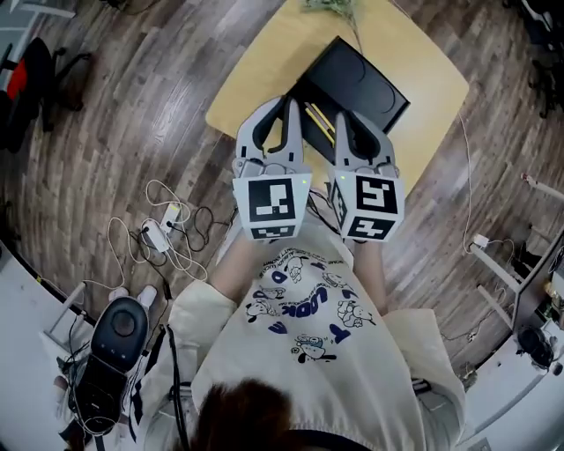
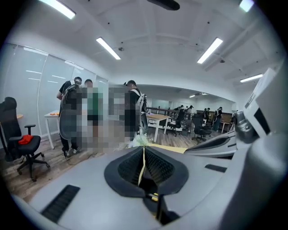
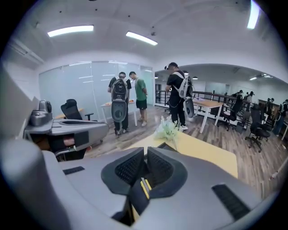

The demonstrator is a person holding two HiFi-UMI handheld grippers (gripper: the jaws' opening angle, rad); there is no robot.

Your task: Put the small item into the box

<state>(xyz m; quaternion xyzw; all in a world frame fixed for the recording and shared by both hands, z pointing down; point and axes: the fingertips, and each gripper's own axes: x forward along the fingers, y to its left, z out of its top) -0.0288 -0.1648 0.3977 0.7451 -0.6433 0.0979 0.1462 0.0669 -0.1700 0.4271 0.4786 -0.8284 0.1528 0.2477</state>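
A black box (image 1: 361,84) lies open on the yellow table (image 1: 256,70). I hold both grippers side by side just above its near edge, with their jaws pointing away from me. My left gripper (image 1: 284,104) (image 2: 144,150) is shut, pads together with nothing between them. My right gripper (image 1: 340,116) (image 3: 146,152) is also shut, with only a sliver between the pads and nothing in it. Thin yellow streaks (image 1: 317,116) show between the two grippers over the box; what they are is unclear. No small item is plainly visible.
A bunch of greenery (image 1: 330,7) (image 3: 168,128) sits at the table's far edge. Cables and a power strip (image 1: 159,233) lie on the wooden floor to my left, by a black device (image 1: 119,330). People (image 3: 175,94) stand beyond the table; an office chair (image 2: 22,143) stands far left.
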